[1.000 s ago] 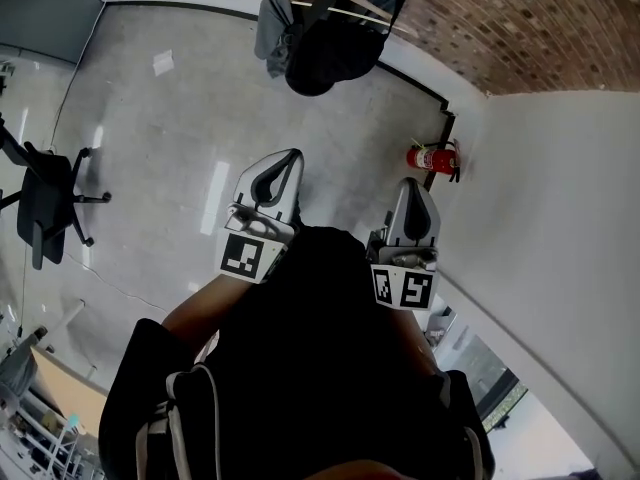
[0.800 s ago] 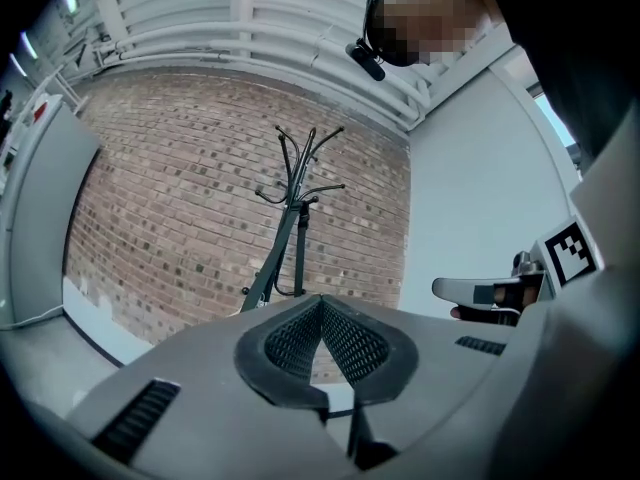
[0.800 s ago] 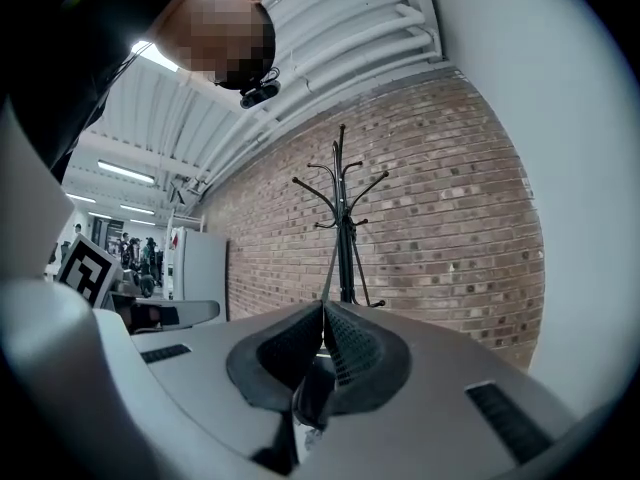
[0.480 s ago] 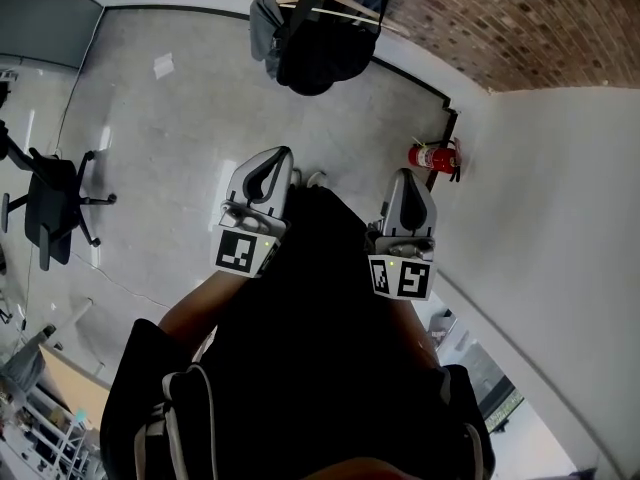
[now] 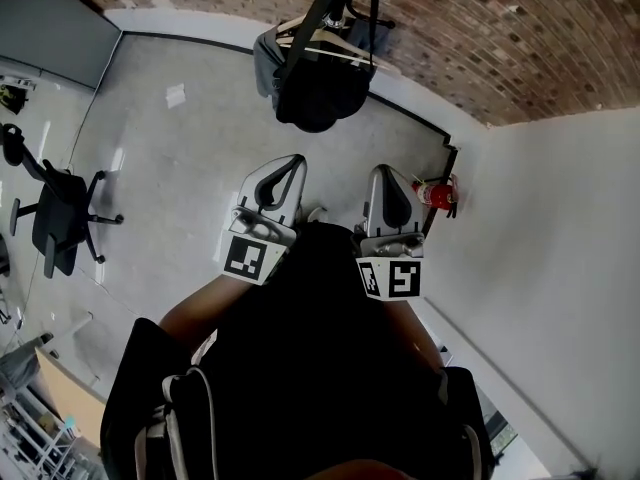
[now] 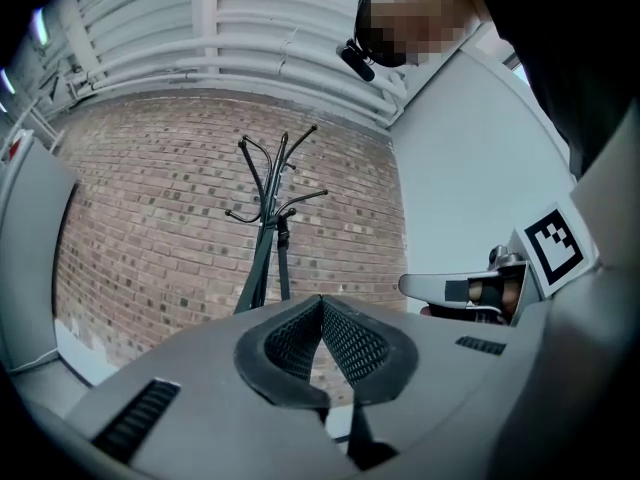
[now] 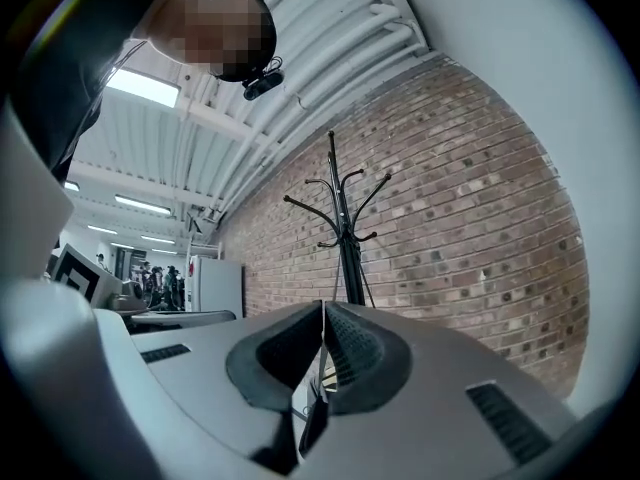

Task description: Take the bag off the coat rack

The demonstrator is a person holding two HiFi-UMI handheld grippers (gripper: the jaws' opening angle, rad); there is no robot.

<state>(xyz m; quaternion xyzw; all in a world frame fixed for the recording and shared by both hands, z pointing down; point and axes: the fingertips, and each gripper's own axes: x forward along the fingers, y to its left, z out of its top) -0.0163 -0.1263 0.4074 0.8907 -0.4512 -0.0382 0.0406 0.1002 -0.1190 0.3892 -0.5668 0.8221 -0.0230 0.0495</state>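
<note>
while bag [image 5: 315, 93] hangs on coat rack [image 5: 329, 8], left tongs [image 6: 321, 306] and right tongs [image 7: 323, 310] clenched (both empty).

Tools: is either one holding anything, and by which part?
Nothing is held. The left tool and right tool are both shut and empty; the bag hangs on the rack, untouched.
</note>
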